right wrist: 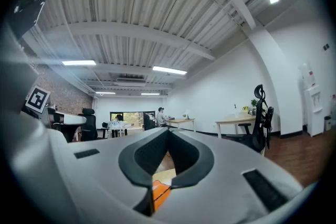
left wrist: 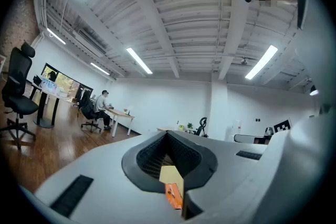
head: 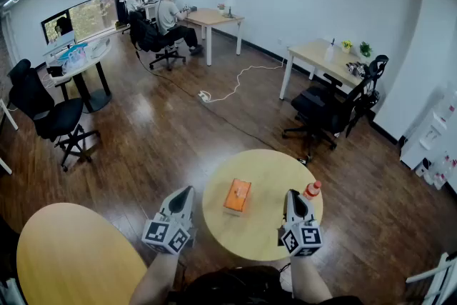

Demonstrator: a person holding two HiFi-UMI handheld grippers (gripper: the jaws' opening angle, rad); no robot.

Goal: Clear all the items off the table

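Note:
A round wooden table (head: 265, 228) stands just ahead of me. An orange flat box (head: 238, 196) lies near its middle. A bottle with a red cap (head: 312, 190) stands at its right edge. My left gripper (head: 188, 191) is shut and empty, hovering at the table's left rim, a little left of the box. My right gripper (head: 292, 193) is shut and empty over the table's right side, just left of the bottle. In the left gripper view the box (left wrist: 174, 195) shows through the gap below the closed jaws. The right gripper view also catches the box (right wrist: 160, 192).
A second round wooden table (head: 71, 253) sits at the lower left. Black office chairs (head: 53, 118) (head: 325, 107) stand on the wood floor. A person (head: 171, 14) sits at a far desk. A cable and power strip (head: 205, 96) lie on the floor.

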